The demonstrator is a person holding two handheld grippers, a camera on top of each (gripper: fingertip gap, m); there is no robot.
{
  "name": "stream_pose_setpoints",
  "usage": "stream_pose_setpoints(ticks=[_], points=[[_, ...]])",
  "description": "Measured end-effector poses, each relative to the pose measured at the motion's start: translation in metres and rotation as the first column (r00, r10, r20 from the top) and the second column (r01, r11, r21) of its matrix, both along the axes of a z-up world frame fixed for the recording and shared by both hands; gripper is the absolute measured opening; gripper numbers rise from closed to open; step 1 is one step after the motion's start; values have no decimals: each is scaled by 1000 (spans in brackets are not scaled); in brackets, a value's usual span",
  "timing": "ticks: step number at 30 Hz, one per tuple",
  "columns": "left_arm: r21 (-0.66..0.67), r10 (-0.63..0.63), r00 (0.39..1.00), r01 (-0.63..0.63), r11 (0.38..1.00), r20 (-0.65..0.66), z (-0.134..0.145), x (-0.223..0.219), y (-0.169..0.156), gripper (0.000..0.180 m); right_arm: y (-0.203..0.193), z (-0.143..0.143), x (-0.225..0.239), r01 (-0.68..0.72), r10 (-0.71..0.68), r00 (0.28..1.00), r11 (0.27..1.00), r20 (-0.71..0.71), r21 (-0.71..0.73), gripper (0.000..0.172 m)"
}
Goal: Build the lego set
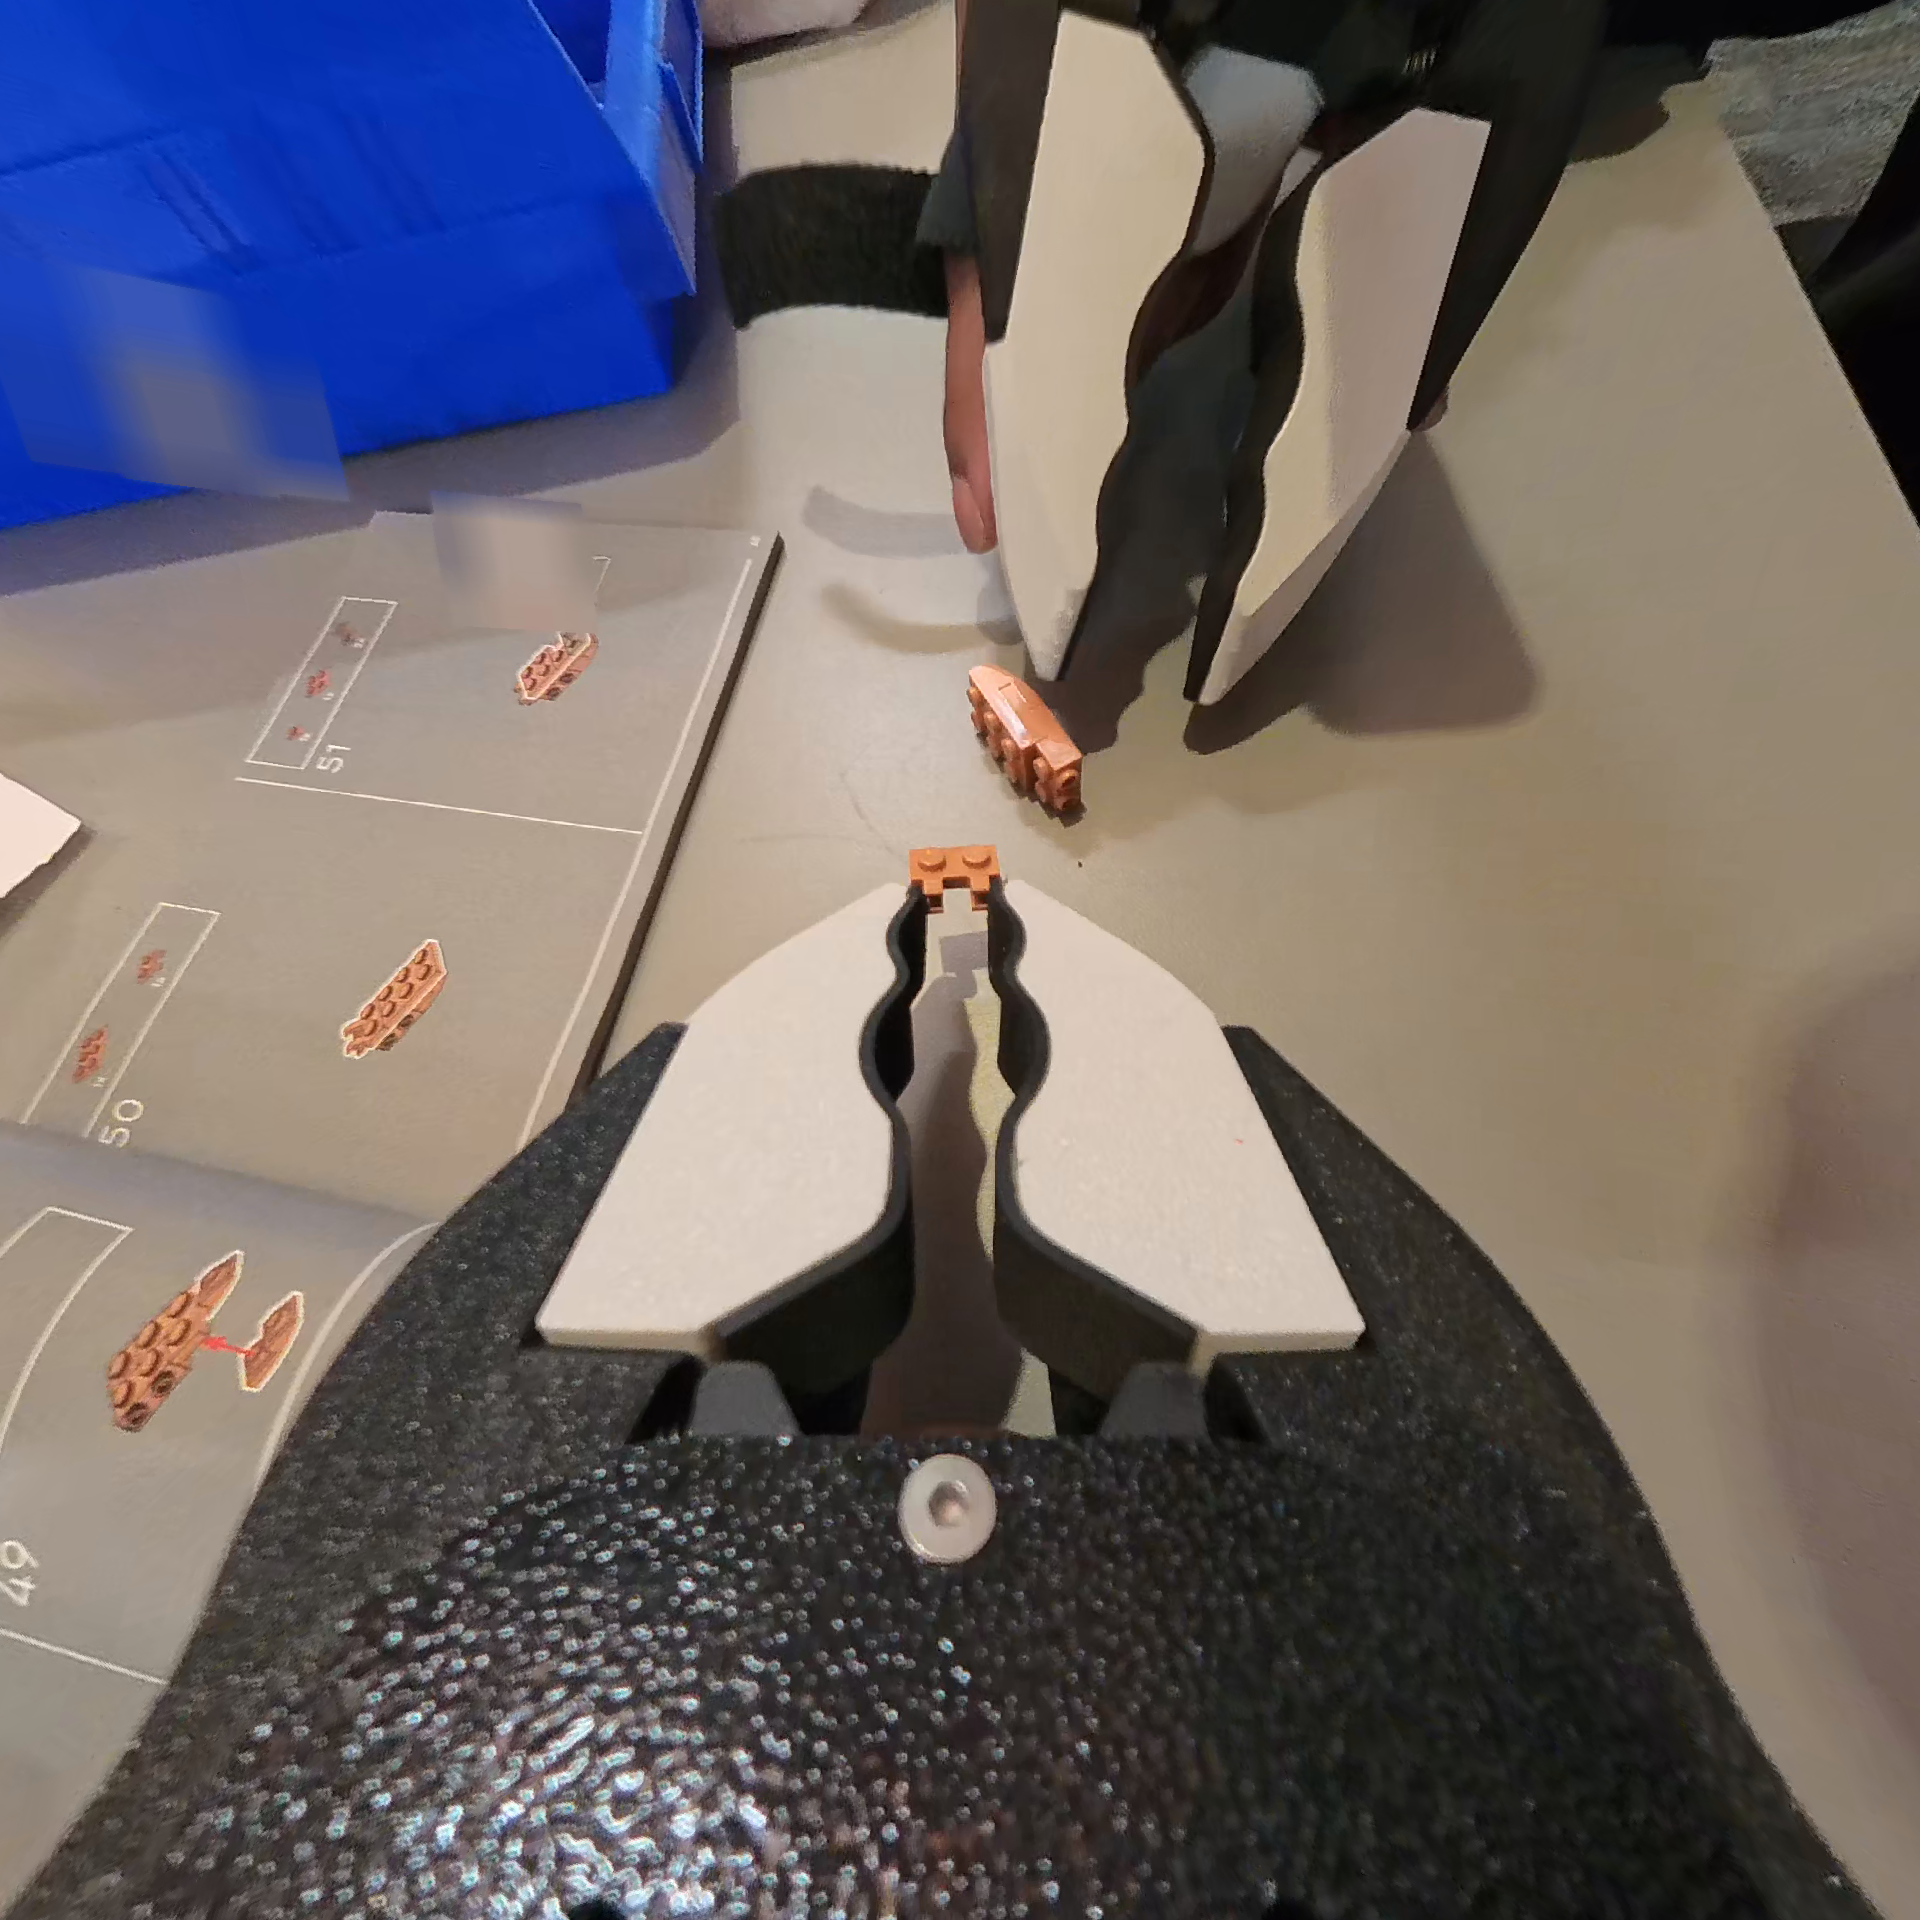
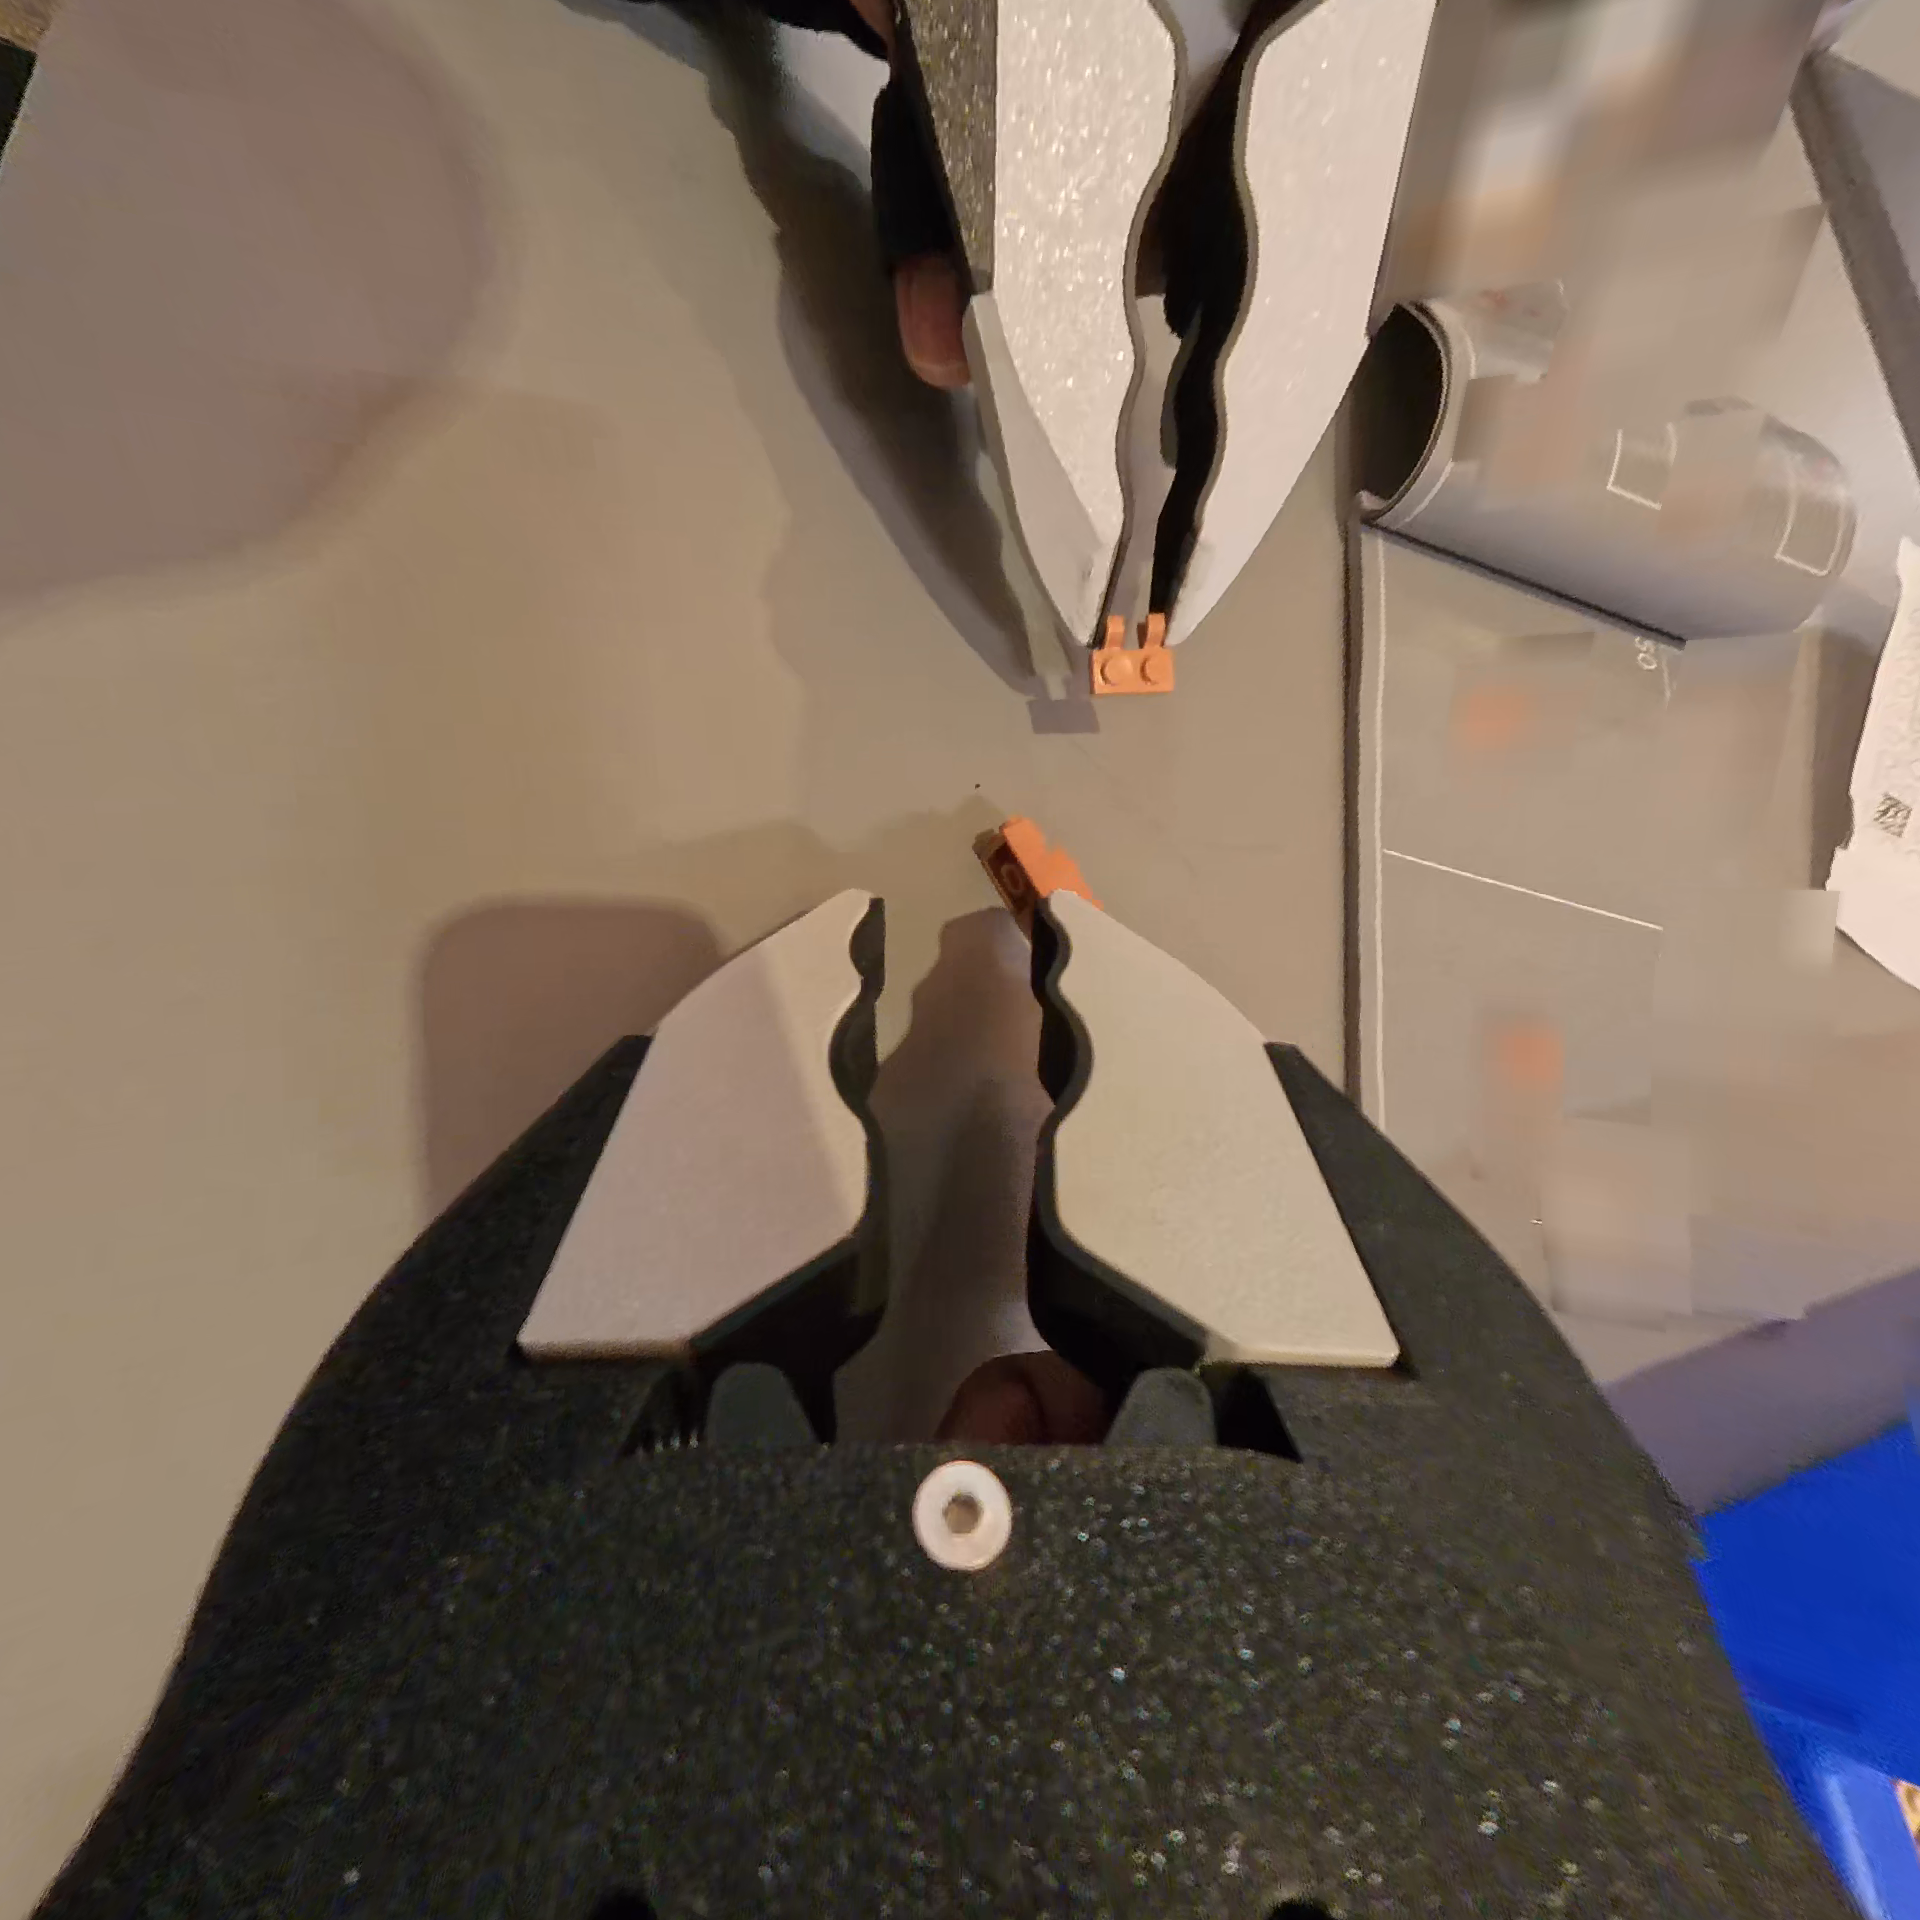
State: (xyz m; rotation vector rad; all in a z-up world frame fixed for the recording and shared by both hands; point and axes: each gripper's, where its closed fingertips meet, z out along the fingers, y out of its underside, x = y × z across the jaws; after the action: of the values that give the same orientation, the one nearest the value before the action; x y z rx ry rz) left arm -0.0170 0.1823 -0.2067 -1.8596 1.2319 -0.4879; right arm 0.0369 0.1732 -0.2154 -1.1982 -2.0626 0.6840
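I see a grey-beige table [image 1: 1455, 935]. A blue bin [image 1: 364, 208] stands at far left, with an open instruction booklet [image 1: 468, 883] beside it. My left gripper [image 1: 954, 896] is clenched on a small orange two-stud clip plate [image 1: 951, 871], studs up, its long axis crosswise to the fingers. My right gripper [image 2: 961, 914] stands released. The orange curved brick assembly [image 1: 1023, 738] lies just off its right fingertip, long axis diagonal, studs sideways.
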Motion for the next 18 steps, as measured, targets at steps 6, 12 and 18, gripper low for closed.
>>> stream_pose_setpoints(ticks=[6, 12, 18], points=[[-1, -2, 1000, 2, 1000, 1, 0, 1, -1, 11, 0, -2, 0, 9, -9, 1000, 1000, 15, -5, 26], [-1, -3, 1000, 3, 1000, 0, 0, 2, -1, 11, 4, 3, -4, 45, -46, 999, 999, -12, -24, 25], [6, 3, 1000, -4, 1000, 9, 2, 2, 0, 10, 2, 3, -5, 52, -53, 999, 998, -8, -31, 25]])
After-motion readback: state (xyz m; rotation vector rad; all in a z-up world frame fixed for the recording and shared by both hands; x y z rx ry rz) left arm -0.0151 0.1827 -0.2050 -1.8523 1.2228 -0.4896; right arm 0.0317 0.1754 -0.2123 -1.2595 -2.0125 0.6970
